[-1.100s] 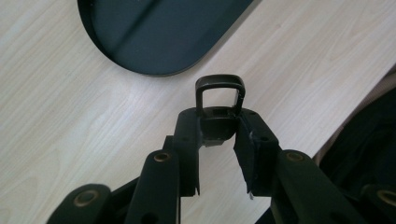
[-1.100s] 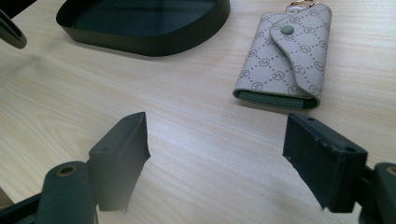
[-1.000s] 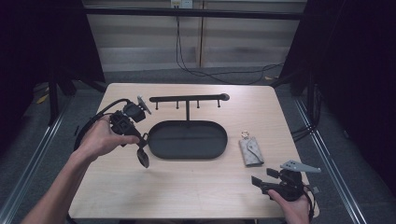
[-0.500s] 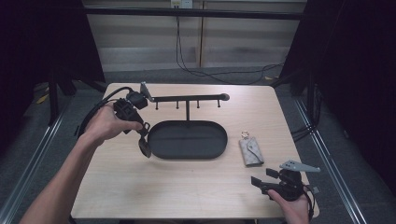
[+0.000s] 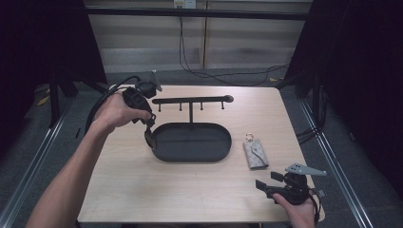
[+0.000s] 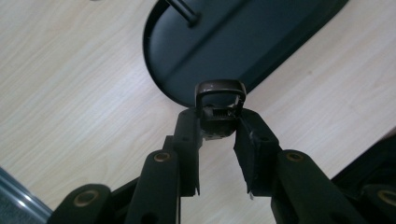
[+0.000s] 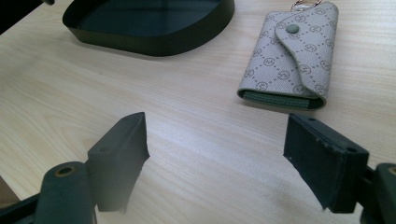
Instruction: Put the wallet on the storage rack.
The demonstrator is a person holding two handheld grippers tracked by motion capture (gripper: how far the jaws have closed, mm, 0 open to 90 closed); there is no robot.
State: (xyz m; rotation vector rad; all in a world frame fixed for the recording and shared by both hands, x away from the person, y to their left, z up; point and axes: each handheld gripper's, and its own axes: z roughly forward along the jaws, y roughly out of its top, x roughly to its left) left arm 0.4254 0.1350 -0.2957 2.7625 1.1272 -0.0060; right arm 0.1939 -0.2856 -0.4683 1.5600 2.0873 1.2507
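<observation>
My left gripper [image 5: 151,125] hangs over the left end of the black oval tray [image 5: 190,159], shut on a small dark fob [image 5: 150,139] that dangles beneath it. In the left gripper view the jaw tips [image 6: 218,128] pinch the fob's top just under its metal D-ring [image 6: 219,93], with the tray [image 6: 243,42] behind. The hook bar [image 5: 190,100] stands on a post at the tray's back. My right gripper [image 5: 264,186] rests low at the front right of the table, open and with nothing in it [image 7: 217,149]. A grey patterned key case [image 5: 255,154] [image 7: 292,56] lies flat just ahead of it.
The tray's near rim [image 7: 154,44] lies ahead and left of the right gripper. Bare wooden tabletop [image 5: 166,190] stretches between the tray and the front edge. The left gripper's cable [image 5: 102,102] loops off the back left corner.
The left hand has carried the fob away from the person and slightly right, from beside the tray's left edge up toward the left end of the hook bar. The right gripper stays put.
</observation>
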